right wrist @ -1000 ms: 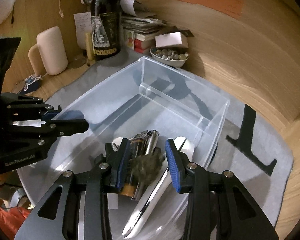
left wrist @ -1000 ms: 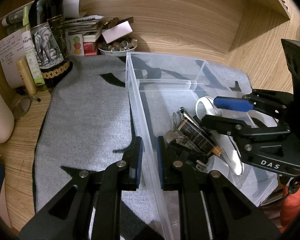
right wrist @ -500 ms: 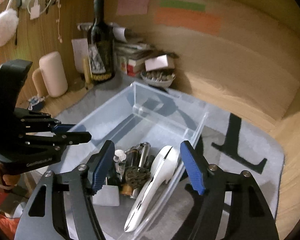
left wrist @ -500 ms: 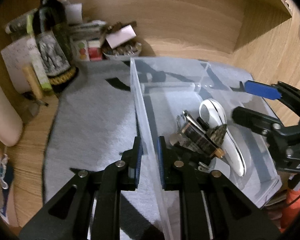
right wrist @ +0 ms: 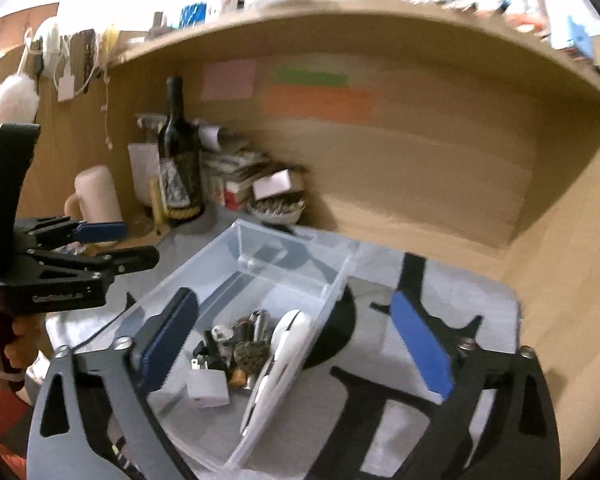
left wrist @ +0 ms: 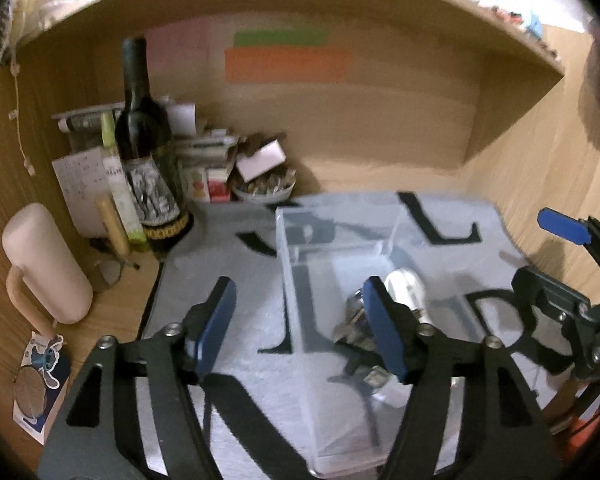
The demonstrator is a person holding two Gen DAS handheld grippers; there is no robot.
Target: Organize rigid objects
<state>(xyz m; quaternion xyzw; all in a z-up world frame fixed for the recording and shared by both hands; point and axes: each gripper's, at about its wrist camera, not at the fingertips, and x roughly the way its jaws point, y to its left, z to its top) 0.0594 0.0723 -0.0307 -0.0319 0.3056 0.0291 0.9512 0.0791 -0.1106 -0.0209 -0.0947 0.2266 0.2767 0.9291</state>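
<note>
At the far left of the left wrist view a pink mug (left wrist: 46, 264) stands on the wooden bench (left wrist: 112, 312). Right of it, in the upper left, a dark wine bottle (left wrist: 148, 160) rises among papers and small boxes. It is tall and narrow, so a careless sweep of a gripper in that corner could topple it onto the grey mat (left wrist: 236, 288).

The left gripper (left wrist: 300, 320) fills the lower centre with its fingers spread wide and nothing between them. It sits above the near left wall of the clear plastic bin (left wrist: 300, 248). Dropping straight down from here could land a finger on that thin wall and tip or skid the bin.

In the right wrist view the bin lies at centre, and the task's objects are piled in its near end:

- a white charger plug (right wrist: 206, 390)
- a cluster of metal cylinders (right wrist: 252, 326)
- a long white handled tool (right wrist: 280, 360), leaning against the right wall

The tool's lean looks loose. A knock to the bin might slide it over the rim, or jam it against the pile.

The right gripper (right wrist: 296, 340) is also wide open and holds nothing. Its left finger is over the bin and its right finger is over the mat beyond the wall. The blur suggests fast motion, which raises the chance of clipping the bin.
</note>
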